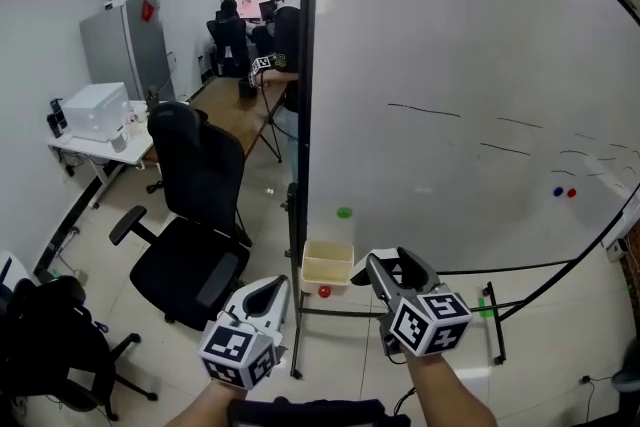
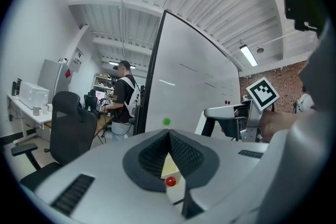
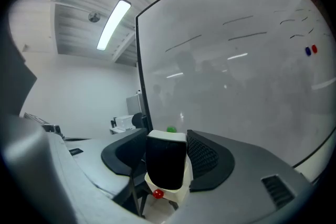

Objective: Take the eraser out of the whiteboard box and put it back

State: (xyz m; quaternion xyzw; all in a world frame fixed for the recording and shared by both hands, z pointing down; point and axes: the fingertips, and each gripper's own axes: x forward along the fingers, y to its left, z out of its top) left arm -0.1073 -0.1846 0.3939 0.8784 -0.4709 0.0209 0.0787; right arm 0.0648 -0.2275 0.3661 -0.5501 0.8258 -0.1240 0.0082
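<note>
We hold the eraser (image 3: 166,162) in the right gripper (image 1: 393,265), whose jaws are clamped on its two sides, its black face turned to the gripper's camera. It is out of the whiteboard box (image 1: 312,281), raised just beside the box's right edge in the head view. The cream box hangs at the lower left corner of the whiteboard (image 1: 470,65), with a red magnet (image 1: 323,292) on its front and a green magnet (image 1: 344,212) on the board above it. Our left gripper (image 2: 169,135) is low and left of the box, jaws pressed together with nothing between them. A black office chair (image 1: 200,205) stands close on the left, beside the board's dark frame. Farther back, a person (image 1: 285,15) stands at a wooden desk, and a white printer (image 1: 97,109) sits on a side table. Blue and red magnets (image 1: 564,192) sit together far right on the board.
</note>
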